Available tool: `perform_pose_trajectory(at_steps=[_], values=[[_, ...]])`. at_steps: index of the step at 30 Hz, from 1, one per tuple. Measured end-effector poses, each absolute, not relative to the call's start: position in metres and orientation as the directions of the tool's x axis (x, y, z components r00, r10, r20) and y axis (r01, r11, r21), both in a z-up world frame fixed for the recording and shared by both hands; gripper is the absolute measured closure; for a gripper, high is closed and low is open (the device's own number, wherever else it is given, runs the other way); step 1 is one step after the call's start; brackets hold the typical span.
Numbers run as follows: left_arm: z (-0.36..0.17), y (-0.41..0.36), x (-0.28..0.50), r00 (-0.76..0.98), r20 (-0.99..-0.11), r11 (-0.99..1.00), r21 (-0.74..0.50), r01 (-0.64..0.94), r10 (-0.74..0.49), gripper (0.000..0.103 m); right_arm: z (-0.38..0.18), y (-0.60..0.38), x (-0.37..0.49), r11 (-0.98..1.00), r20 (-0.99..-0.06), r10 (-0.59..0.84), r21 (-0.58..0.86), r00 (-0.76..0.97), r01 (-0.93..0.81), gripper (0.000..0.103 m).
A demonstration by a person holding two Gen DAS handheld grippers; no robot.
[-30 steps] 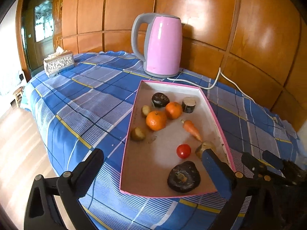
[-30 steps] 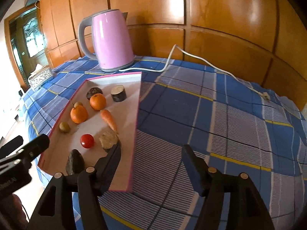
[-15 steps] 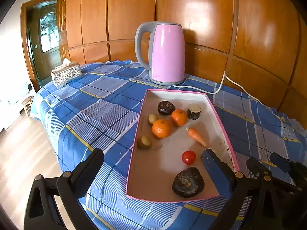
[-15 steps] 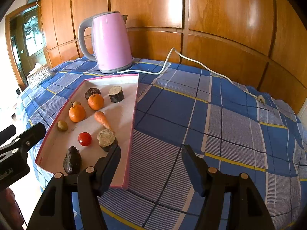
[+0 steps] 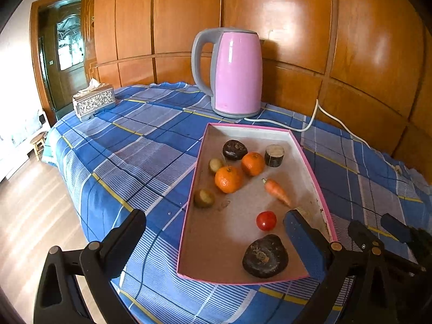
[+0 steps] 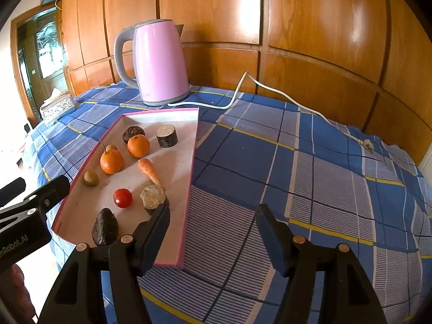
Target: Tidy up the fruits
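My left hand-held gripper hangs above the near left corner of the tray with its jaws wide apart and nothing between them. My right hand-held gripper is also parted and empty, straddling the tray's near right edge: one finger over the tray, the other over the checked cloth on the table.

What worries me is the tray. It looks like a shallow pink-rimmed cardboard lid, light enough that a finger catching its wall could, I judge, shove or tip it and set the round pieces rolling. My right inner finger sits just beside a cut brown stub, so a careless descent would knock it into the tomato next to it. The two oranges lie near each other, with a small yellowish fruit touching the front one; closing on either could squeeze a neighbour out sideways. Smooth round skins may also slip from flat pads.

Everything to sort is in that one tray: the oranges in the middle, a carrot to their right, a second small greenish fruit by the left wall, a dark lump and another brown stub at the far end, and a large dark lump nearest me.

Beyond it stand a pink kettle with its white cord trailing across the cloth, and a tissue box far left.
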State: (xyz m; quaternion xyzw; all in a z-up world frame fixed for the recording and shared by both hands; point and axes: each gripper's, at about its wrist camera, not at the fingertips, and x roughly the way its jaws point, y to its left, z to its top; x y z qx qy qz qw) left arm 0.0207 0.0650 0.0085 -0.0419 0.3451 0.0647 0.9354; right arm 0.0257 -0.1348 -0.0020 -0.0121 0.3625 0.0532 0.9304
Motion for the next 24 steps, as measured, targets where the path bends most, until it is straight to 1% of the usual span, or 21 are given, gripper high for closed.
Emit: perform_pose_trajectory(at_steps=[24], values=[[0.0079,0.0652,0.0210,0.747,-0.658,0.988,-0.036,-0.151,0.090,0.000,-0.0014,-0.1344,0.0254,0.994,-0.673,0.091,0.014,0.734,-0.111,0.036]])
